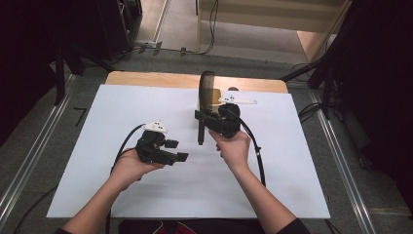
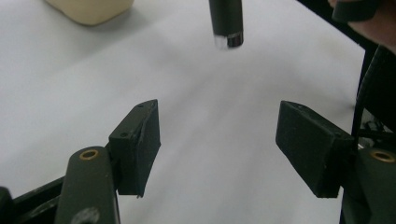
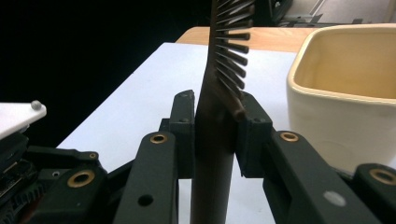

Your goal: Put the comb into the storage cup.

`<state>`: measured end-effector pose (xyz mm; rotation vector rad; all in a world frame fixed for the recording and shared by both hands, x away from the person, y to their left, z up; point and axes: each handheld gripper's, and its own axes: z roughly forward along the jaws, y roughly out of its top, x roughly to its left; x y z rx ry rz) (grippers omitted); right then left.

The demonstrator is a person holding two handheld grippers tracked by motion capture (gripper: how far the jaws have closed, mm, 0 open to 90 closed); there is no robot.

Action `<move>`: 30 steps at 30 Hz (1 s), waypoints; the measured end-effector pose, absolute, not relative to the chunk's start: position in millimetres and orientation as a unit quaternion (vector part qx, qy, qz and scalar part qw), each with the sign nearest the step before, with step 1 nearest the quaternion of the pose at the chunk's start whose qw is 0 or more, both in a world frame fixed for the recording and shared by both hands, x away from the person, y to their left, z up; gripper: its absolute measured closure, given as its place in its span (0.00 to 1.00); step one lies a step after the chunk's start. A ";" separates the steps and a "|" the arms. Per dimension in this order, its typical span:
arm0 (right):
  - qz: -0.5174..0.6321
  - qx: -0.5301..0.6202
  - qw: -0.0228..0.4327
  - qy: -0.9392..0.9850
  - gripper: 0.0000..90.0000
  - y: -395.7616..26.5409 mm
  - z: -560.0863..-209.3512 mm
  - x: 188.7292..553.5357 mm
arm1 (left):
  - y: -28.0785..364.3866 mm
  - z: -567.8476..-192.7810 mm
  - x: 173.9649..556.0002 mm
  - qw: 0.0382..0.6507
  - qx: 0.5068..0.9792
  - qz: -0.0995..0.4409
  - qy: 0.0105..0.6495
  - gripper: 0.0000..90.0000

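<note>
Right gripper (image 1: 207, 121) at frame centre clamps black hairbrush (image 1: 206, 90) by handle, bristle head up, beside cream container (image 3: 345, 88) (upper right). Left gripper (image 1: 176, 150), lower left, jaws wide apart, holding nothing.

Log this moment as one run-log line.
right tool: shut on hairbrush | left tool: open, empty | cream container: beside brush

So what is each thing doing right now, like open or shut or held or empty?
left gripper: open, nothing between its jaws.
right gripper: shut on the hairbrush.
hairbrush: held upright, bristle end up, handle end off the table.
cream container: upright on the table, open top; no contents visible.
</note>
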<state>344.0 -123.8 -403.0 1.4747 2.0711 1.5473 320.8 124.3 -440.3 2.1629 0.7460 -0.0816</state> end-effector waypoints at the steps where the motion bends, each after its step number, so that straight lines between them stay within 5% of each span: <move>1: 0.519 0.494 0.085 0.693 0.78 -124.7 -403.2 343.3 | 125.1 -441.2 320.1 0.412 0.861 -0.033 0.296 0.35; 30: 0.538 0.467 0.134 0.689 0.78 -134.5 -400.2 340.6 | 160.6 -454.7 301.0 0.387 0.865 -0.011 0.320 0.35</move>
